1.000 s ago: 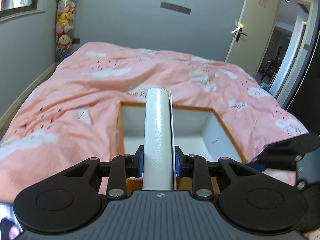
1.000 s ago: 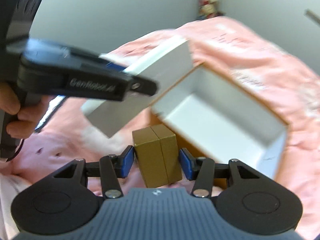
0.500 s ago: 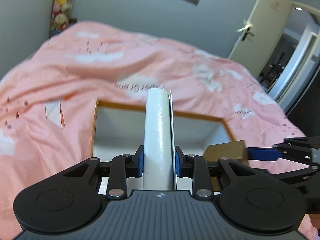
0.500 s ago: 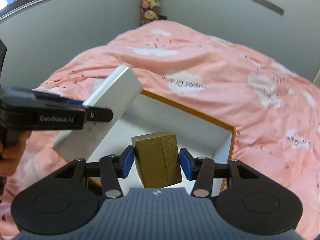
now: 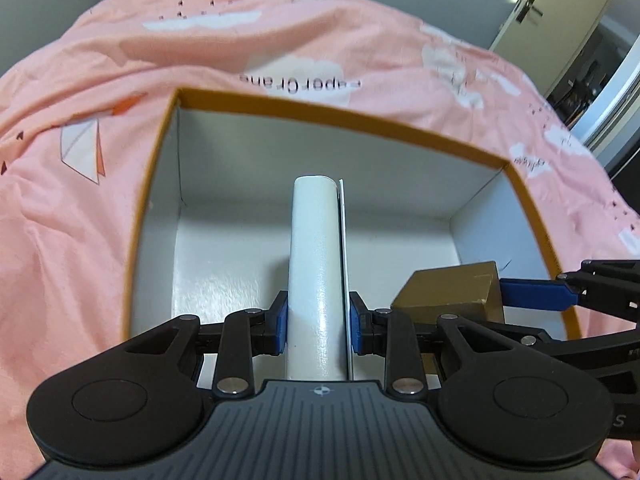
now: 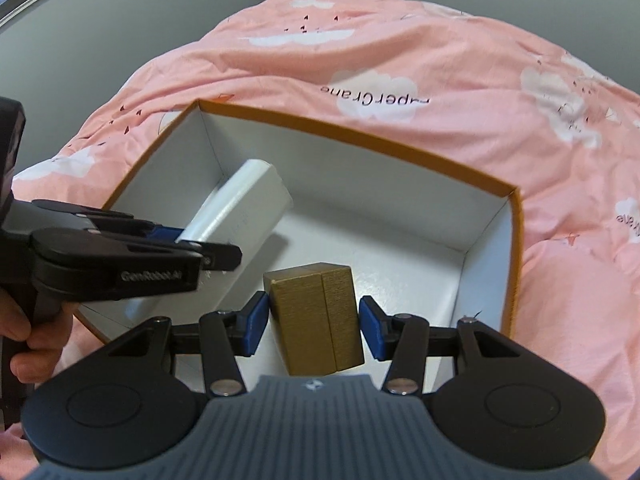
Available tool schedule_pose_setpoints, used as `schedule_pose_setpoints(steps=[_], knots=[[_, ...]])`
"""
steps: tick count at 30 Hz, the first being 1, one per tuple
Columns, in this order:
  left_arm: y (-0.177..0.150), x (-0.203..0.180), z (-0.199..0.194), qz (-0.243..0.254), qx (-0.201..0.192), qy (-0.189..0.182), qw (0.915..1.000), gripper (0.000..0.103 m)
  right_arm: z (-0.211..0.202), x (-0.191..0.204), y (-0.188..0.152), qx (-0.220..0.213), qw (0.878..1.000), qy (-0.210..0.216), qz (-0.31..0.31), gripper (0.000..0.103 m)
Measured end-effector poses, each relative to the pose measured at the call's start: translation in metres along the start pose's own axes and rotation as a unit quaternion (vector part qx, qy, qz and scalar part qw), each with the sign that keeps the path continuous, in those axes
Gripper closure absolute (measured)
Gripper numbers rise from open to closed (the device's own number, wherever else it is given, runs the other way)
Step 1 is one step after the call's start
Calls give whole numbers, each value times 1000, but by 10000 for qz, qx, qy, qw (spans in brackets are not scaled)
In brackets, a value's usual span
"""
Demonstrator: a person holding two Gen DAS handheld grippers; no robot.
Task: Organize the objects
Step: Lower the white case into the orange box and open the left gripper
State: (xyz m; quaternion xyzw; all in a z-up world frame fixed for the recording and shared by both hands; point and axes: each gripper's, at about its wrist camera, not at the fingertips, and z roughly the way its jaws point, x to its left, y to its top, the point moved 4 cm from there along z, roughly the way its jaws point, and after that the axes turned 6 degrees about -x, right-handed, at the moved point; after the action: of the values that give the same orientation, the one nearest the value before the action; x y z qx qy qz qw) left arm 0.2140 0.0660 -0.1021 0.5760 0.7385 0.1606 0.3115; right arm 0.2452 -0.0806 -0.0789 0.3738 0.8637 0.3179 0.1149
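Lettering "GenRobot.AI" marks the left hand-held gripper (image 6: 200, 240), and "Paper Crane" is printed on the pink duvet (image 6: 400, 40) covering the bed in a grey-walled room. An orange-rimmed open box (image 5: 340, 114) sits on the bed. Both grippers tilt down into it: the left pinches a white box (image 5: 316, 264), the right hand-held gripper (image 6: 312, 320) pinches a gold box (image 6: 316, 312).

The left gripper (image 5: 318, 330) tilts steeply down, its blue pads (image 5: 281, 328) clamped on a white box (image 5: 316, 264). A hand (image 6: 28, 344) grips its handle. The right gripper (image 6: 314, 326), also tilted down, clamps a gold box (image 6: 316, 316) between its pads (image 6: 256, 326).
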Motion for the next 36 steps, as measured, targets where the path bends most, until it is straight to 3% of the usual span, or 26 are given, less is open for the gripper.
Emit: schedule_pose_setpoints(steps=[12, 18, 21, 25, 32, 36], knots=[[-5, 6, 21, -87, 644, 204, 9977, 68, 0, -3, -9, 85, 9999, 58, 56, 52], [-1, 0, 7, 326, 426, 337, 9980, 54, -3, -3, -11, 78, 9999, 80, 39, 51], [-1, -6, -2, 813, 271, 580, 9946, 54, -3, -3, -11, 67, 9999, 73, 45, 51], [-1, -11, -6, 1248, 199, 886, 9880, 64, -2, -2, -11, 65, 9999, 105, 42, 51], [-3, -15, -7, 1686, 241, 1246, 9775, 70, -1, 1, -12, 60, 9998, 174, 22, 51], [-2, -14, -12, 1800, 151, 1498, 9721, 66, -2, 2, -11, 50, 9998, 207, 7, 51]])
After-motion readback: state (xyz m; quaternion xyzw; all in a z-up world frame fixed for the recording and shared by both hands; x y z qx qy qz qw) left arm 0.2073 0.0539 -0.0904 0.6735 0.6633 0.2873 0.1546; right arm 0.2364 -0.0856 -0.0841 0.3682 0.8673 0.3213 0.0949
